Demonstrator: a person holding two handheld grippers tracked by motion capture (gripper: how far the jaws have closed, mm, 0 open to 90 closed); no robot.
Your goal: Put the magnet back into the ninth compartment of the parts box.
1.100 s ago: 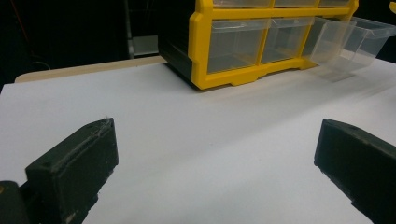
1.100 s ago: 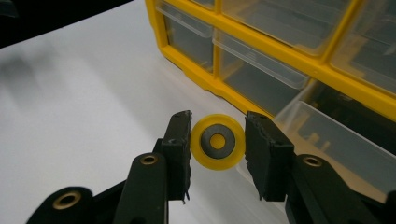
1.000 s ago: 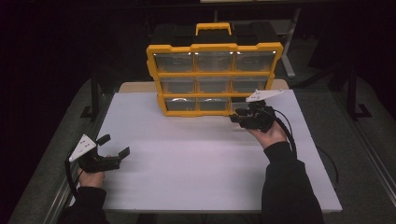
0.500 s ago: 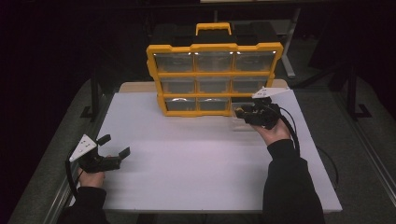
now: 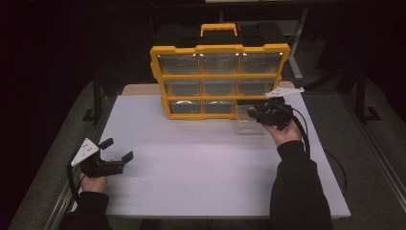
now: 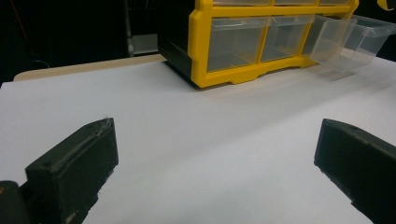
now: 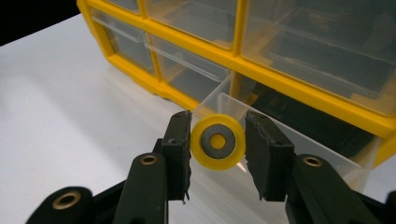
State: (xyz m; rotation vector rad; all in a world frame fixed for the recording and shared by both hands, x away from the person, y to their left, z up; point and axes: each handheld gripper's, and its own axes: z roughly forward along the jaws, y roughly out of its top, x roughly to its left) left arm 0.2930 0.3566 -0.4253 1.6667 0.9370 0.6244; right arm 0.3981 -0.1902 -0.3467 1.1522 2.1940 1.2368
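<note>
Right claw (image 7: 218, 154) is clamping a small yellow wheel (image 7: 217, 142), hovering over the pulled-out clear drawer (image 5: 249, 120) at the yellow organizer's (image 5: 220, 79) bottom right. Pickup looking done; drop and drawer closing remaining. Left claw (image 5: 117, 151) is resting apart, empty, on the desk (image 5: 201, 167).

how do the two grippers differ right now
The right gripper is shut on a yellow wheel; the left gripper stands wide open with nothing between its jaws. The right gripper is up by the yellow organizer, over its pulled-out clear drawer; the left gripper sits far from it near the white table front edge. Both are black, hand-held, with a grey plate on top.
</note>
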